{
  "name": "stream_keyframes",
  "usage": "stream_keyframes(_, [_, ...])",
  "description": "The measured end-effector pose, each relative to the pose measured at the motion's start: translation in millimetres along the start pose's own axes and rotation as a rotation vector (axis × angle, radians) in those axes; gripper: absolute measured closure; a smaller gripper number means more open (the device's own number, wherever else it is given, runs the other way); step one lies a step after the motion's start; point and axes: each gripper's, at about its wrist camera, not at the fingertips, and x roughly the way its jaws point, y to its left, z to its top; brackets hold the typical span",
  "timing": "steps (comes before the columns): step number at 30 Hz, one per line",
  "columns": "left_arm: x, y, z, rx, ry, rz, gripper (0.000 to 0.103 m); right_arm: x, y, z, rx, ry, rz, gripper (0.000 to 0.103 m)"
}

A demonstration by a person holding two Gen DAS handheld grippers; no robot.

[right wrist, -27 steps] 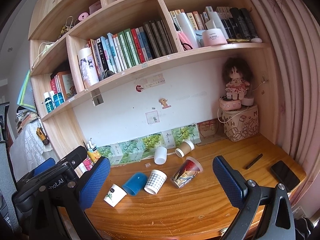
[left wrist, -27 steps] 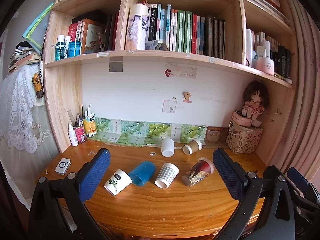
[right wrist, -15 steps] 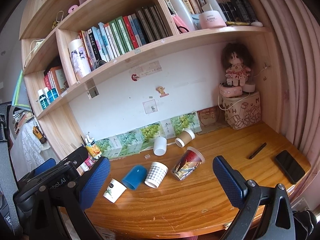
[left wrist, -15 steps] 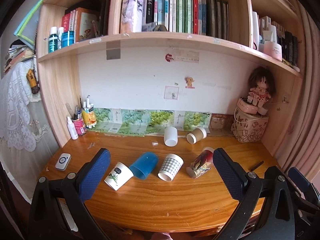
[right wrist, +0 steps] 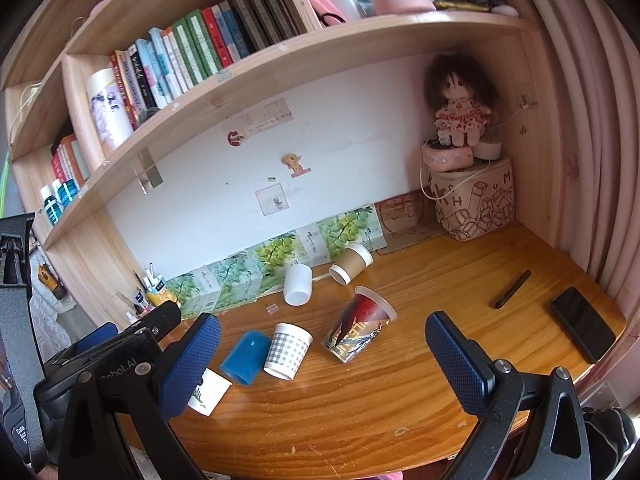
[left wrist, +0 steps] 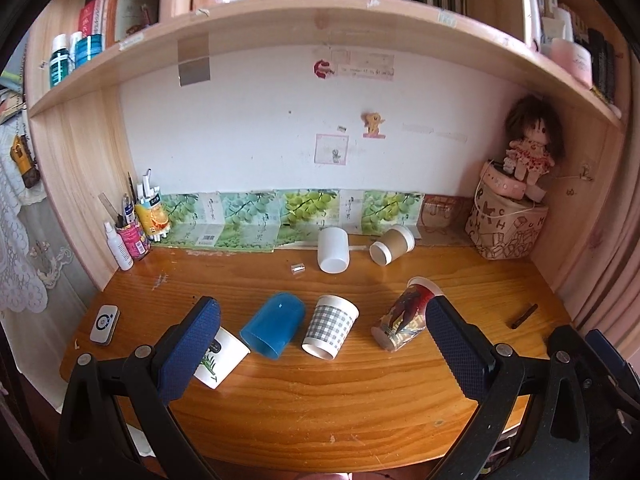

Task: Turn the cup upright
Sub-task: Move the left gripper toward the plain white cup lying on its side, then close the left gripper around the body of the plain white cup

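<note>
1. Left wrist view: six cups are seen lying on their sides on the desk [left wrist: 320, 412]: plant-print cup [left wrist: 219, 358], blue cup [left wrist: 274, 330], checked cup [left wrist: 330, 327], printed cup [left wrist: 402, 326], white cup [left wrist: 333, 250], brown cup [left wrist: 392, 245]. None is stood up yet, so pretty much everything is left. The left claw [left wrist: 320, 350] is spread wide, nothing held.

2. Right wrist view: same story, no cup is touched. The right claw [right wrist: 322, 364] is wide open and empty too, hanging short of the cups.

A home study corner: a wooden desk [left wrist: 360, 392], books [right wrist: 192, 52] on the shelves above, a doll [right wrist: 460, 108] far right.
</note>
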Motion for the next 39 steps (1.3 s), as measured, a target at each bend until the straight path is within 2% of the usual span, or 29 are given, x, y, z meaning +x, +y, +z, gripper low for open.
stream_keyframes(8, [57, -8, 31, 0.070, 0.099, 0.011, 0.001, 57, -6, 31, 0.020, 0.060, 0.002, 0.000])
stream_keyframes(18, [127, -13, 73, 0.099, 0.186, 0.020, 0.001, 148, -1, 52, 0.045, 0.273, 0.088, 0.000])
stream_keyframes(24, [177, -7, 91, 0.080, 0.270, 0.016, 0.001, 197, -1, 63, 0.098, 0.349, 0.129, 0.000])
stream_keyframes(28, [211, -1, 99, 0.058, 0.299, 0.018, 0.001, 229, -8, 72, 0.196, 0.405, 0.181, 0.000])
stream_keyframes(39, [301, -1, 102, 0.010, 0.439, 0.001, 0.001, 305, -27, 81, 0.288, 0.477, 0.175, 0.000])
